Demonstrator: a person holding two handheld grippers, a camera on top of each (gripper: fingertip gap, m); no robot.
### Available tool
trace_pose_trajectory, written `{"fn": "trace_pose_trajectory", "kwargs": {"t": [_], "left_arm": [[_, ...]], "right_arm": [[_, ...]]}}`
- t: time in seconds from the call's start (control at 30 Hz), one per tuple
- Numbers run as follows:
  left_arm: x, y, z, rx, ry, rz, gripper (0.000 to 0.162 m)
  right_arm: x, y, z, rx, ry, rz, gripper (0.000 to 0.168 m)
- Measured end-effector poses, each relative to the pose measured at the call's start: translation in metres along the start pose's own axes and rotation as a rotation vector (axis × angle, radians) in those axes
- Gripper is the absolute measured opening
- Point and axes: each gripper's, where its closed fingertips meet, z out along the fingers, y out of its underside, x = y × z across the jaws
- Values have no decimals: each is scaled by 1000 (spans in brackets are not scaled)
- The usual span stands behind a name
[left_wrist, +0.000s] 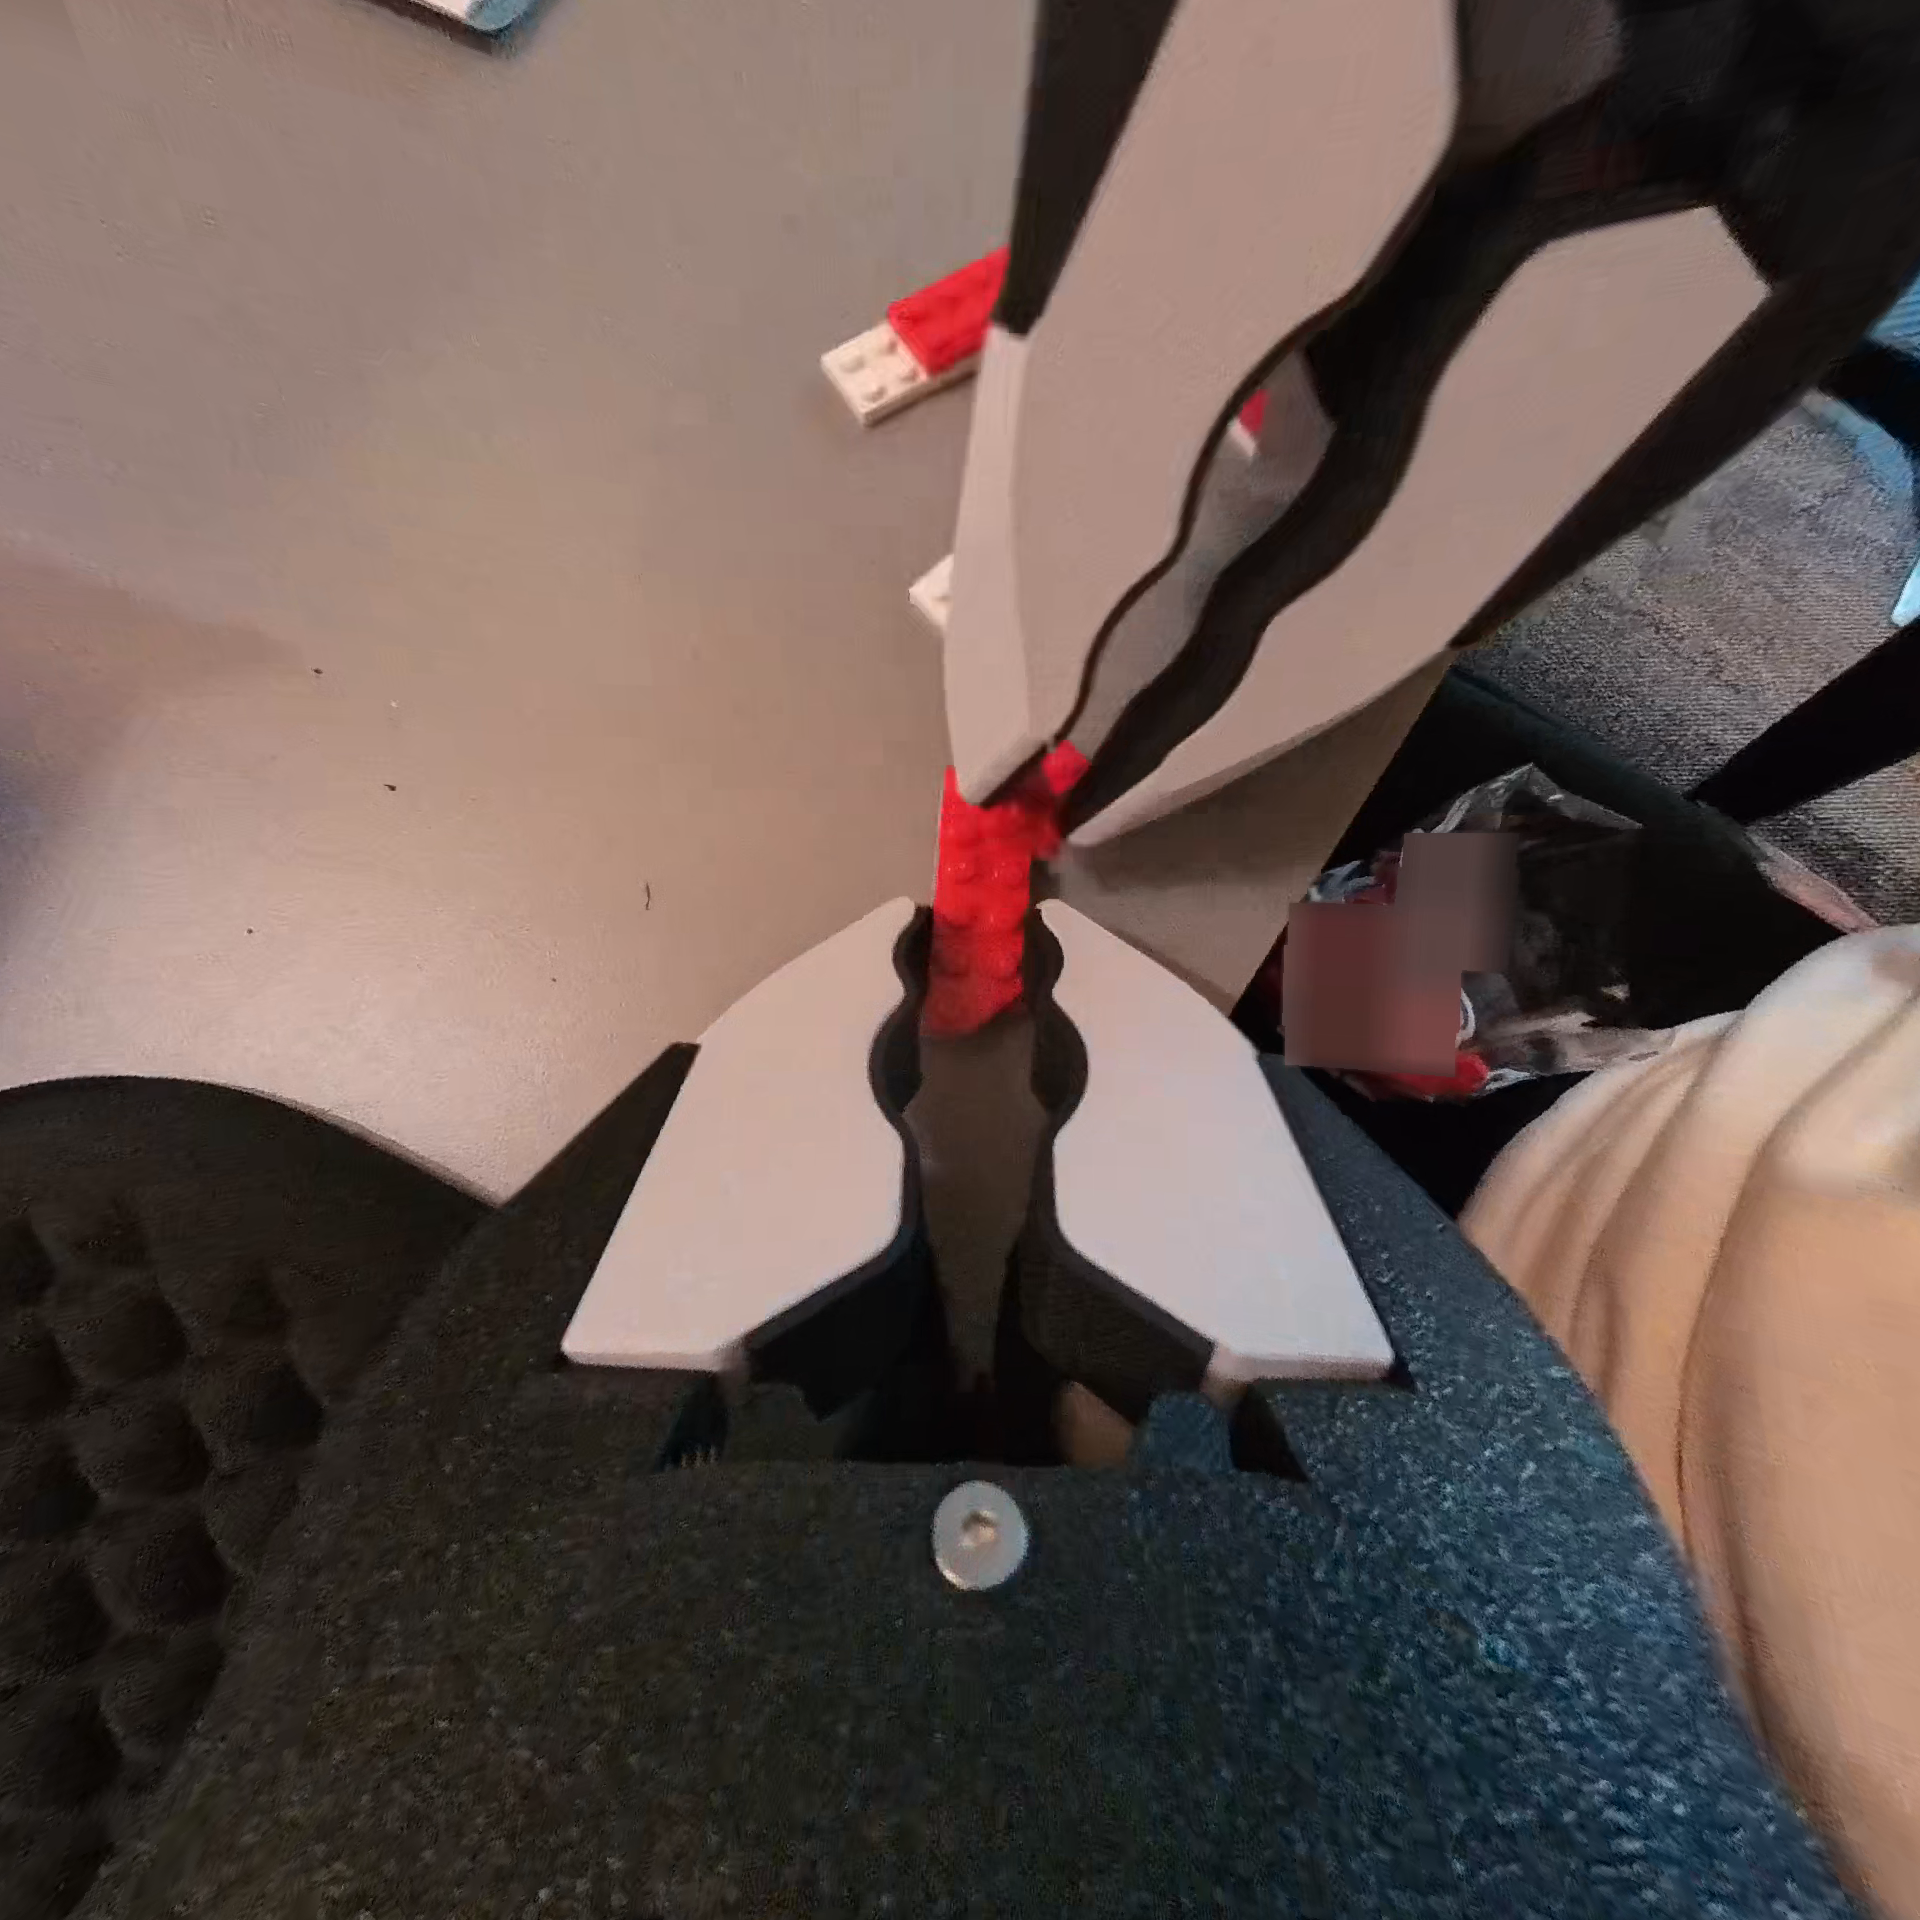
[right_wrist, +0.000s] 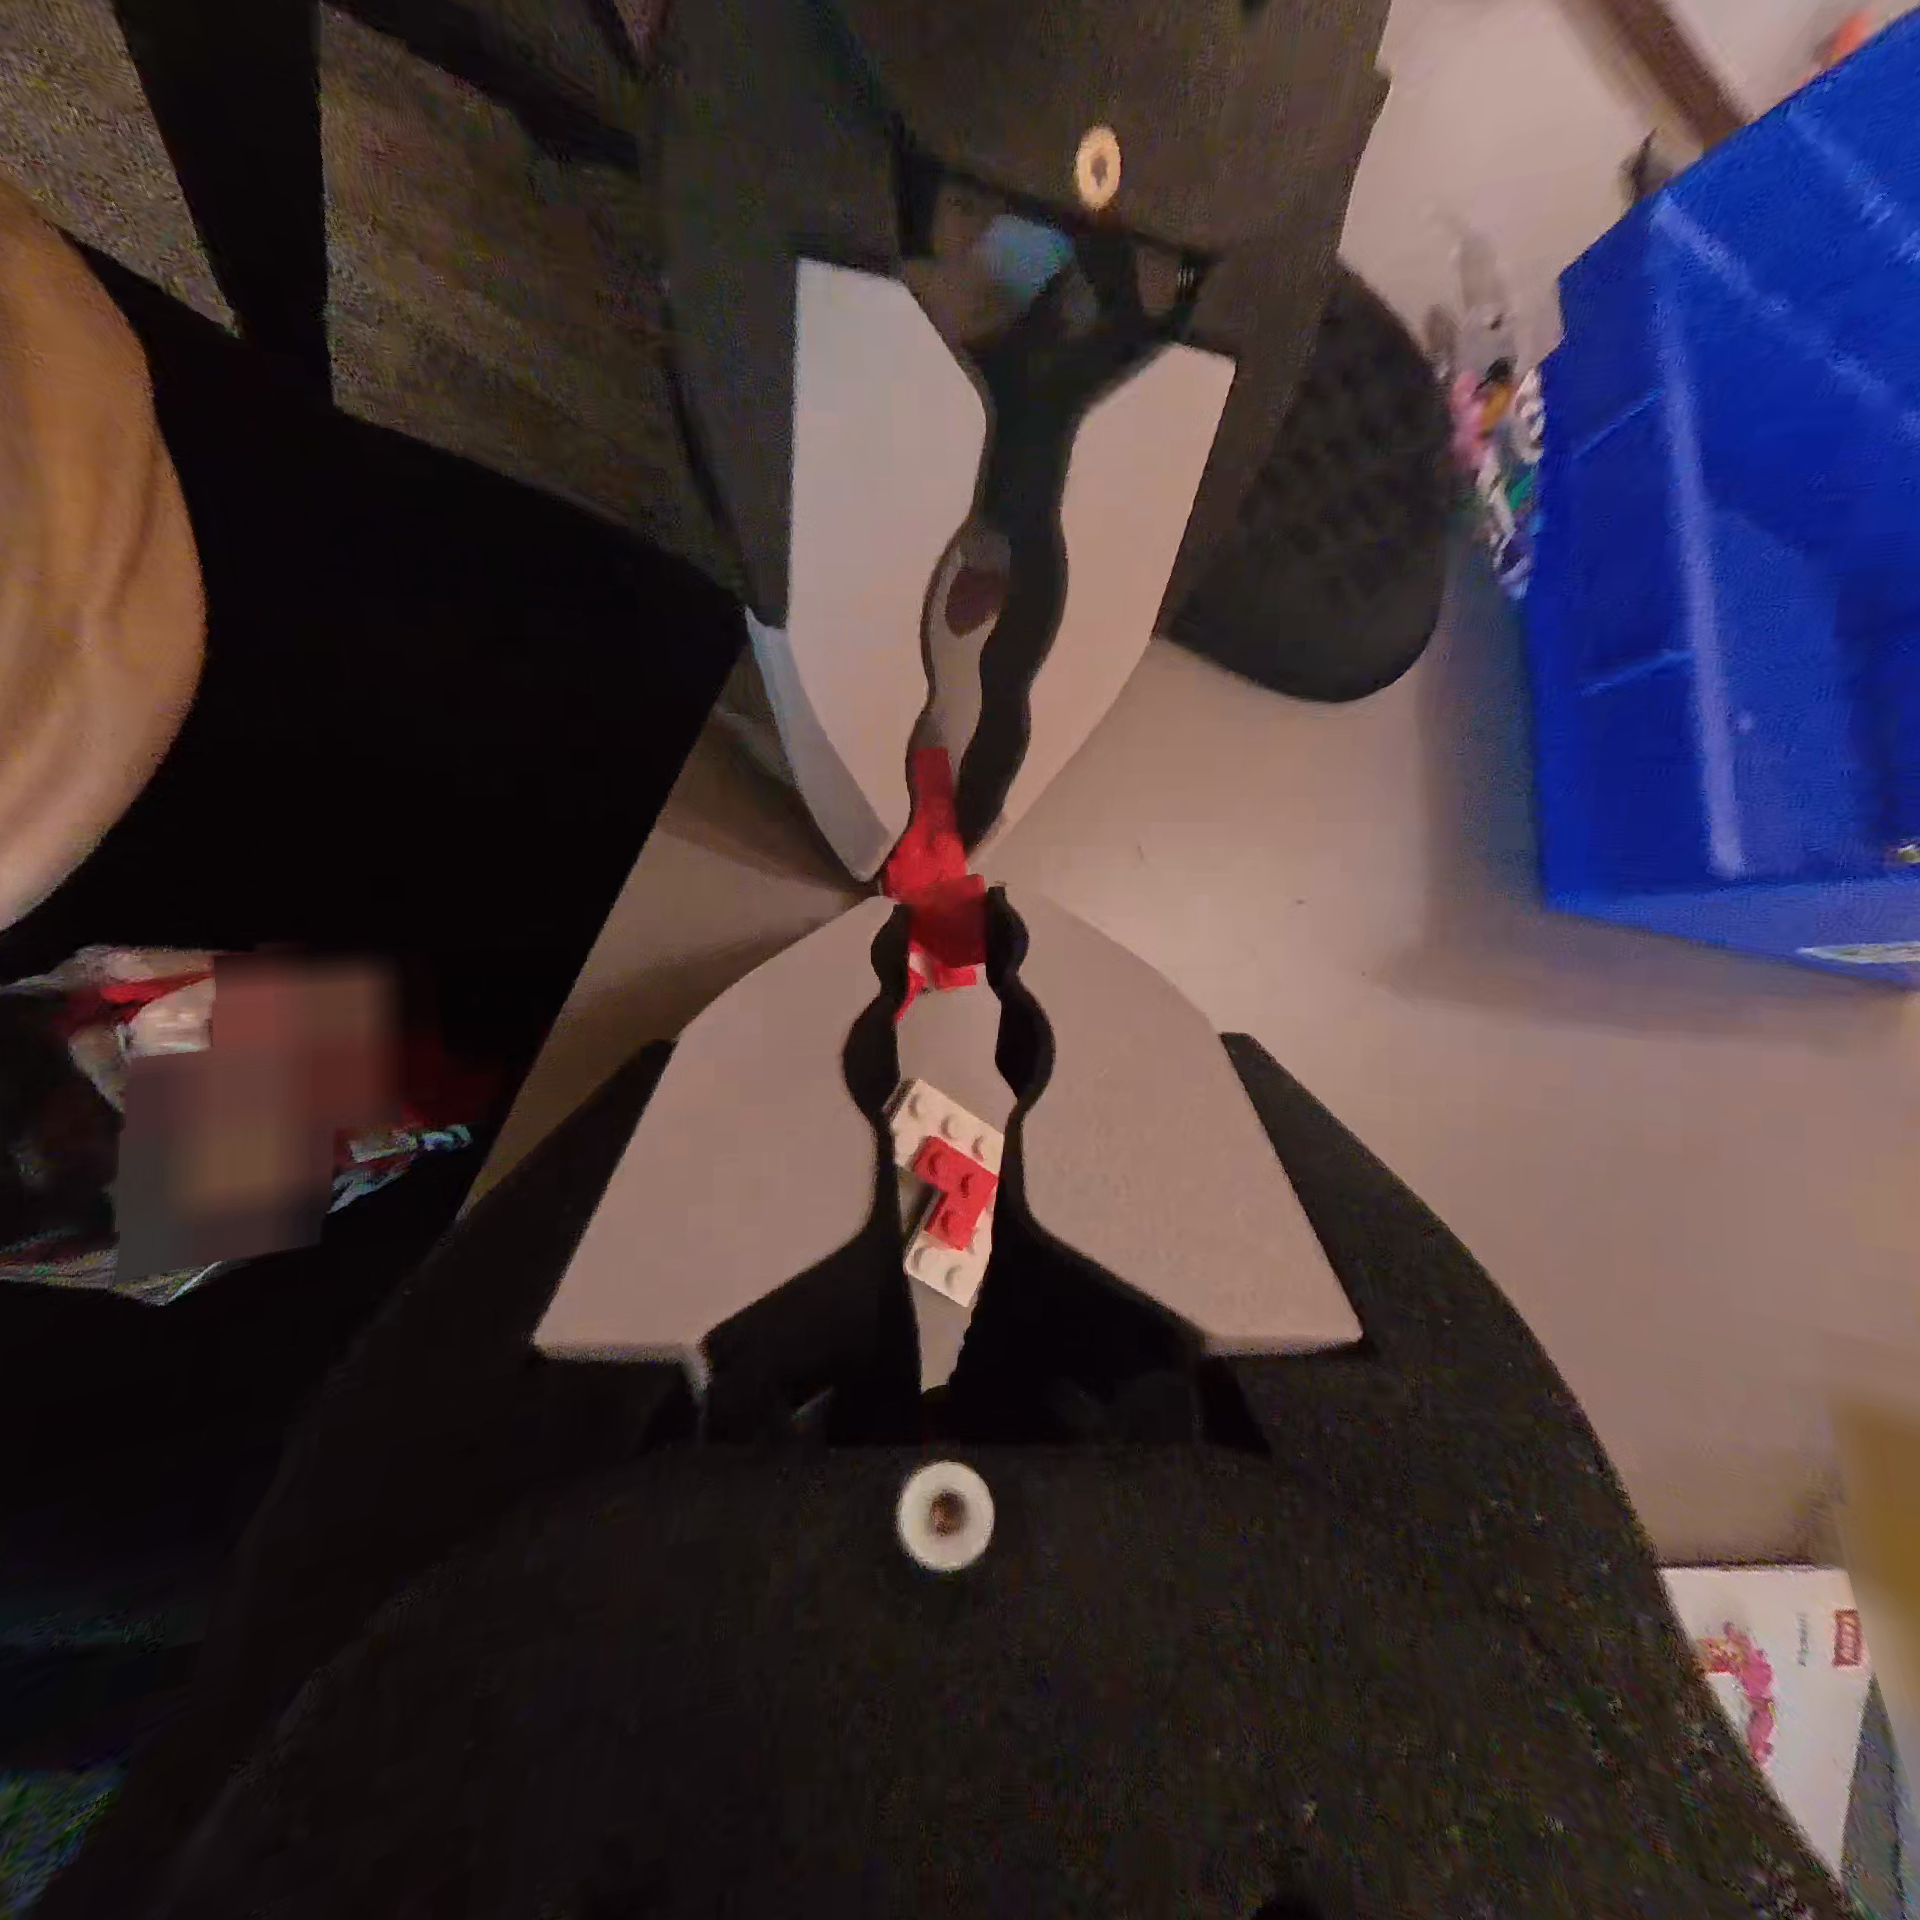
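Red brick piece (left_wrist: 977, 914) is held above the grey tabletop (left_wrist: 416, 623), pinched at its near end by the left gripper (left_wrist: 977, 935). Right gripper (right_wrist: 940, 935) clamps its far end, tip to tip. Red-and-white plates (right_wrist: 951, 1184) lie on the table beneath.

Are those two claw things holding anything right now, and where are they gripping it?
Yes. The left gripper pinches the near end of a red studded brick piece; the right gripper pinches its far end.
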Motion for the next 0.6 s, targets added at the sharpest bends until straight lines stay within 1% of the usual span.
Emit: {"fn": "trace_pose_trajectory", "kwargs": {"t": [0.13,0.23,0.3,0.33,0.37,0.47,0.53,0.6], "left_arm": [[1,1,0,3,-7,9,17],[0,-1,1,5,2,-10,17],[1,-1,1,4,2,-11,17],[1,-1,1,3,2,-11,17],[1,-1,1,2,5,-14,17],[1,-1,0,1,21,-27,18],[2,-1,0,0,36,-34,20],[1,-1,-1,3,32,-43,24]], "right_arm": [[-6,-5,-10,20,8,17,14],[-14,-16,-30,90,-66,208,14],[-45,-31,-48,147,-187,284,14],[-61,-33,-52,138,-211,315,14],[-80,-28,-51,96,-227,335,15],[-126,4,-39,-90,-229,373,15],[-137,23,-26,-170,-174,411,16],[-144,37,-19,-235,-157,437,22]]}}
